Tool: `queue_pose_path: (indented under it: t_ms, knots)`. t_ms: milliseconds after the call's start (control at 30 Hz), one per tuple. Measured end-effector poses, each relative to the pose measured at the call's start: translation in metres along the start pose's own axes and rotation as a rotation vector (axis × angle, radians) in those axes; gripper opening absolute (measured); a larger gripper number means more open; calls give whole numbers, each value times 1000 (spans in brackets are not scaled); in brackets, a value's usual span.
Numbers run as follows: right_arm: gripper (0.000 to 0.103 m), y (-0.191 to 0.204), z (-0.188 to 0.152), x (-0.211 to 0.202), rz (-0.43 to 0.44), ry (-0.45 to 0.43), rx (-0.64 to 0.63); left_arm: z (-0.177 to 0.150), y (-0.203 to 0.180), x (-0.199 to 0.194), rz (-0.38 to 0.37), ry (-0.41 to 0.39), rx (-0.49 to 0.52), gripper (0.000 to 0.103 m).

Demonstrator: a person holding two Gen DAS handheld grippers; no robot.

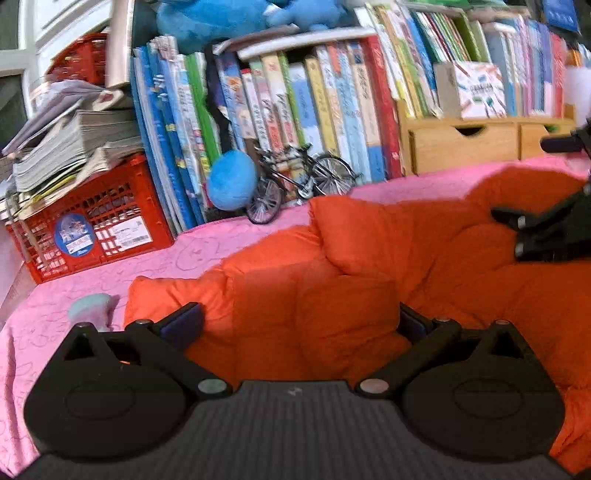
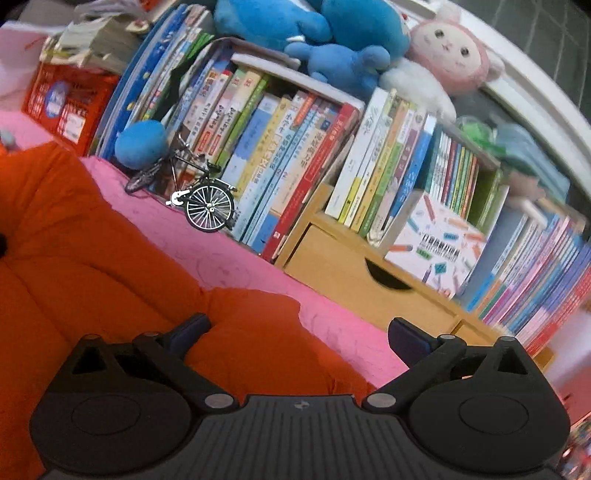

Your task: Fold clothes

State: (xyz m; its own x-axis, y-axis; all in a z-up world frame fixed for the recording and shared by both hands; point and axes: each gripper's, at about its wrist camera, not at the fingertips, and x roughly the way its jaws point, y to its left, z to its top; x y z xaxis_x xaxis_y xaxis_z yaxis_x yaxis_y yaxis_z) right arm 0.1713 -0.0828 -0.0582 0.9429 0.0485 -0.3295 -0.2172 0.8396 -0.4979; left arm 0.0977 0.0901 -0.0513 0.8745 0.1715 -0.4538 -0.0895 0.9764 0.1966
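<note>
**Listener:** What is nearest to you right now?

**Operator:** I am looking down both claws. My left gripper (image 1: 301, 321) is hanging with its fingers spread wide over a puffy orange garment (image 1: 332, 295), pinching nothing. My right gripper (image 2: 297, 328) is spread too and also empty, hovering over the garment's right edge where a rounded flap (image 2: 255, 328) is lying on a pink bedsheet (image 2: 229, 258).

**Listener:** Where is the garment lying?

**Operator:** It is sprawling across the middle of the sheet, filling the near half of both views. In the left view, my right gripper is showing as a black shape at the far right, above the cloth.

**Listener:** How would you do this step well?

**Operator:** I am judging that the fold is only beginning. The cloth is looking quilted, thick and springy, so I would bite deep into an edge with each claw, not just the skin, and keep both hands level while carrying it over.

**Listener:** And beyond the garment?

**Operator:** The sheet is looking soft, with faint line doodles. Further back a small metal model bicycle (image 2: 207, 206) with spoked wheels is standing beside a fuzzy blue ball (image 1: 231, 181). A red plastic lattice crate (image 1: 96, 229) is sitting far left, a wooden drawer unit (image 1: 465, 147) far right, and glossy picture books (image 1: 295, 110) are lining the back with blue plush toys (image 2: 314, 33) on top.
</note>
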Motion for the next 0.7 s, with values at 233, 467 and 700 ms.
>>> queue_pose_path:
  t_ms: [233, 467, 700]
  knots:
    - [102, 0, 2, 2, 23, 20, -2, 68, -11, -37, 46, -175, -19, 103]
    - [103, -3, 2, 3, 41, 19, 23, 70, -60, 42, 129, -27, 220, 103]
    - [103, -9, -2, 5, 85, 8, 65, 26, -52, 62, 154, -5, 187, 103]
